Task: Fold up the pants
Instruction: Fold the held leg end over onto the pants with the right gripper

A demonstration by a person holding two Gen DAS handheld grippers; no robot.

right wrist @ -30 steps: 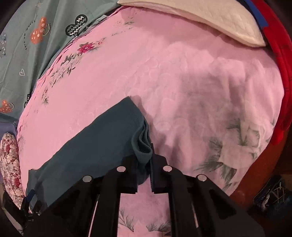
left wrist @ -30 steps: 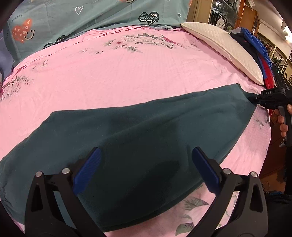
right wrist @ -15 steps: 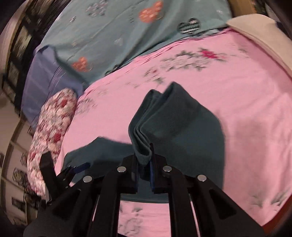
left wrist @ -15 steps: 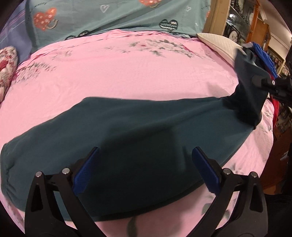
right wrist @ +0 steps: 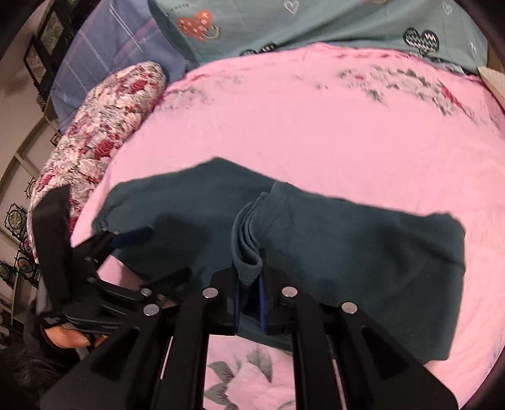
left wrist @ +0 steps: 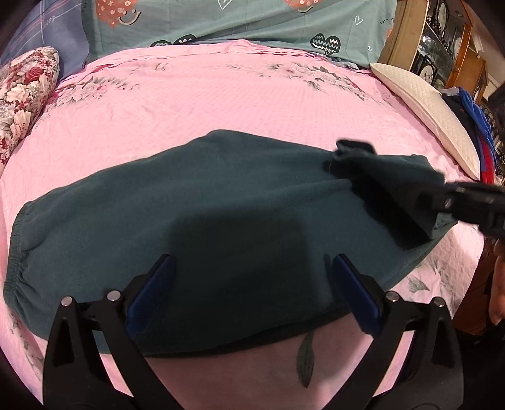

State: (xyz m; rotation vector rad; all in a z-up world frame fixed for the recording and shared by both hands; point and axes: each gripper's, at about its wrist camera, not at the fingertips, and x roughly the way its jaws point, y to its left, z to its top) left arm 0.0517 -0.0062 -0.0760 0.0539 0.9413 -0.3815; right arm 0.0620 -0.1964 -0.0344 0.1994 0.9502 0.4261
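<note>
The left gripper (left wrist: 249,290) hovered spread wide above the near edge of the dark teal pants (left wrist: 195,208), its blue pads (left wrist: 353,293) holding nothing. The right gripper (right wrist: 249,284) was pinched on the bunched leg hem (right wrist: 249,239), carrying it over the rest of the garment. The pants lay across the pink floral bedsheet (left wrist: 221,104), elastic waistband (left wrist: 15,249) at the left. Beyond them sat a red floral pillow (right wrist: 104,126), a white quilted pillow (left wrist: 432,110), and a teal heart-print blanket (left wrist: 252,22).
</note>
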